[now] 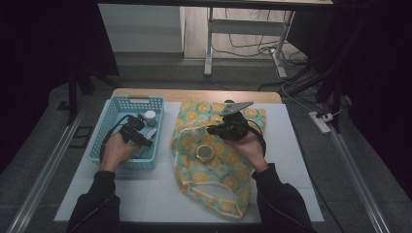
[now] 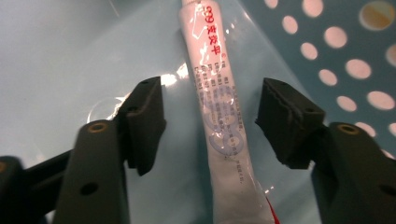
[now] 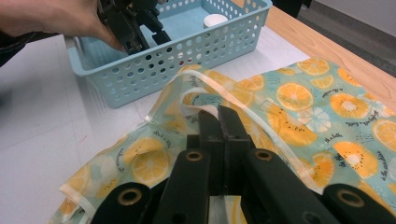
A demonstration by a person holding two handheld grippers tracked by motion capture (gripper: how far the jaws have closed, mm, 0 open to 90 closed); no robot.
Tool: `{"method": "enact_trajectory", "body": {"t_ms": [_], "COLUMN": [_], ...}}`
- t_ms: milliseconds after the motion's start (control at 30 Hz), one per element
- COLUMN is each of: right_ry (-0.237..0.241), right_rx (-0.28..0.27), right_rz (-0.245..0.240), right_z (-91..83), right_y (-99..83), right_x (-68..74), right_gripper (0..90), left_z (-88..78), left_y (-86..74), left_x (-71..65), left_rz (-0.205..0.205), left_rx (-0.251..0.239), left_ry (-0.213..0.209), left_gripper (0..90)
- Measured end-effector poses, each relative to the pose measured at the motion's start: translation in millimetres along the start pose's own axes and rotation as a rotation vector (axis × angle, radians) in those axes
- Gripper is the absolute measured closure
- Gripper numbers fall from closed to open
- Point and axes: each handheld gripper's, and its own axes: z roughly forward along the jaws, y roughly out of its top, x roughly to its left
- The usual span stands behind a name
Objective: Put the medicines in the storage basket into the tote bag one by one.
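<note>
A white tube with red print (image 2: 219, 140) lies on the floor of the light blue basket (image 1: 112, 109). My left gripper (image 2: 210, 107) reaches down into the basket (image 2: 336, 46), open, one pad on each side of the tube and neither touching it. In the high view, the left gripper (image 1: 145, 140) is at the basket's near right part. My right gripper (image 3: 217, 114) is shut, pinching a raised edge of the orange-and-kiwi print bag (image 3: 299, 98). Seen from above, the right gripper (image 1: 214, 130) is over the bag (image 1: 214, 184), beside a small round jar (image 1: 204, 153).
A small white-capped container (image 1: 150, 115) stands in the basket's far right corner. The basket (image 3: 177, 65) and the bag rest on a white mat (image 1: 291, 160) over a wooden table. The left gripper (image 3: 140, 28) and its hand show inside the basket in the right gripper view.
</note>
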Motion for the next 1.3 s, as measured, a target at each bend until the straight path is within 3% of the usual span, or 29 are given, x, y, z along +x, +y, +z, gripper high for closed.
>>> {"method": "enact_trajectory", "body": {"t_ms": [467,833,933,1100,1300], "right_ry": [0.000,0.000,-0.001,-0.003,-0.002], "right_rx": [0.001,0.002,0.000,-0.002,-0.002], "right_rz": [0.001,0.000,0.000,0.004,0.003], "right_z": [-0.2,-0.1,-0.6,-1.5,-1.4], "right_y": [0.1,0.0,0.0,-0.4,-0.2], "right_x": [-0.1,-0.4,-0.9,-1.7,-1.7], "right_gripper": [90.0,90.0,89.9,90.0,89.9], "left_z": [-1.8,-2.6,-3.3,-9.2,-21.4], "left_y": [0.1,2.3,2.3,1.8,1.3], "left_x": [1.3,0.9,0.6,2.8,3.3], "left_rz": [-0.035,-0.052,-0.051,-0.053,-0.046], "left_rx": [0.001,0.020,0.020,-0.016,-0.063], "left_ry": [-0.021,-0.026,-0.011,0.012,0.005], "left_gripper": [71.5,72.6,72.7,72.7,72.8]}}
